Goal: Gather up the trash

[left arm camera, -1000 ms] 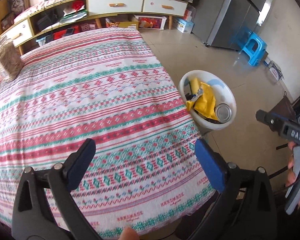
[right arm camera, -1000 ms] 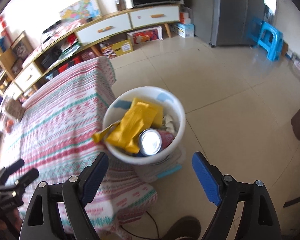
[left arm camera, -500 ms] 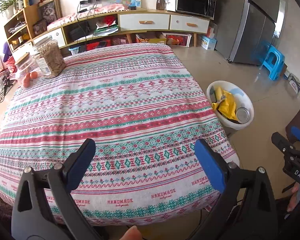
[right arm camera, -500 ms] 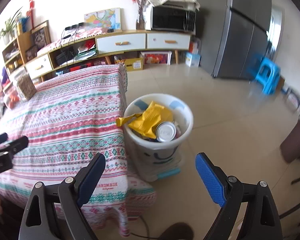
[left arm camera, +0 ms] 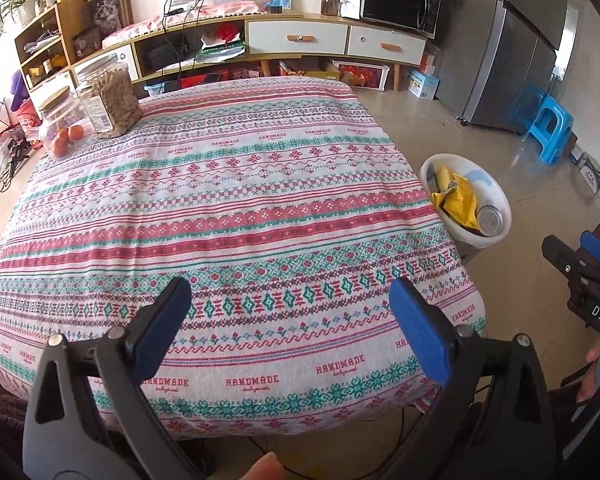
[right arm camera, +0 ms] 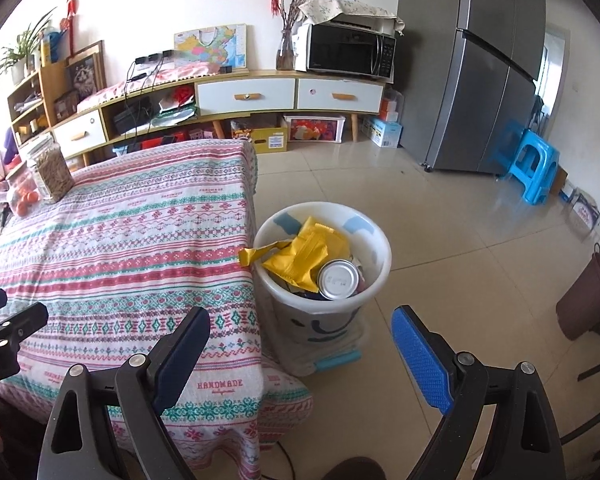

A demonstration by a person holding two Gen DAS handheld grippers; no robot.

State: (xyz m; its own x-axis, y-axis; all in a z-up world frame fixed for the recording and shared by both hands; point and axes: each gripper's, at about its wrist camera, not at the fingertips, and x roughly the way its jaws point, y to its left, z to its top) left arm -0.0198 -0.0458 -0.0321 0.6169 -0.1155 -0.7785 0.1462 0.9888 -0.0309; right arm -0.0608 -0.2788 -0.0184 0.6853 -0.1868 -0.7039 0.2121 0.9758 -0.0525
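A white trash bin [right arm camera: 376,248] stands on the floor beside the table's right edge; it also shows in the left wrist view [left arm camera: 500,200]. It holds a yellow wrapper [right arm camera: 304,256] and a metal can [right arm camera: 338,280]. My left gripper [left arm camera: 290,328] is open and empty above the near edge of the patterned tablecloth [left arm camera: 220,200]. My right gripper [right arm camera: 300,350] is open and empty, back from the bin and above the floor at the table's corner. No loose trash shows on the cloth.
Glass jars [left arm camera: 108,100] and oranges [left arm camera: 66,138] sit at the table's far left corner. A long sideboard [right arm camera: 260,96] with a microwave [right arm camera: 350,54], a fridge [right arm camera: 488,80], a blue stool [right arm camera: 534,170] and a brown bucket [right arm camera: 588,300] surround the tiled floor.
Both grippers have pulled back and up from the table and bin, so more of the room shows. Both stayed open and empty.
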